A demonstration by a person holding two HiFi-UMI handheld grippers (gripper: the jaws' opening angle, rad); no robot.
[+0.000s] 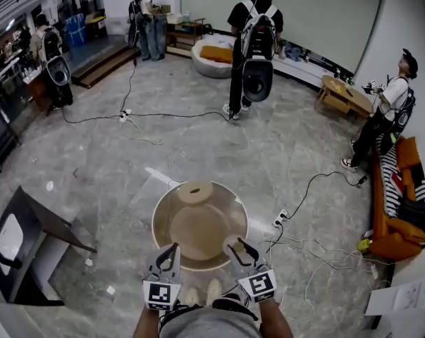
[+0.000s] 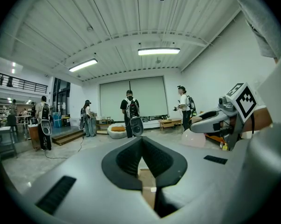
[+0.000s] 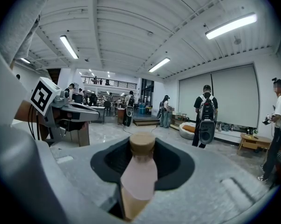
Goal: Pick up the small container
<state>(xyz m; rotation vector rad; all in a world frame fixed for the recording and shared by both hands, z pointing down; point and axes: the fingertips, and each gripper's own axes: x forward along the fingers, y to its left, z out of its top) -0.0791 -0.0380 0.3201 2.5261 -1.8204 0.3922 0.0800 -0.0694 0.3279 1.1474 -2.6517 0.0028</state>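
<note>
Right tongs (image 3: 143, 146) clamp the small container (image 3: 139, 174); left tongs (image 2: 141, 141) closed.

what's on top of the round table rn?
Round table: flat round disc near its far rim; middle looks bare. Near edge is hidden by the left hand-held gripper and the right hand-held gripper, which grips the small container.

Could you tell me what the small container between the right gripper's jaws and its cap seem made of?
Small container: pale pink, matte, opaque, so probably plastic or frosted glass.
Cap: tan, dull, so likely cork or wood; no grain visible.
</note>
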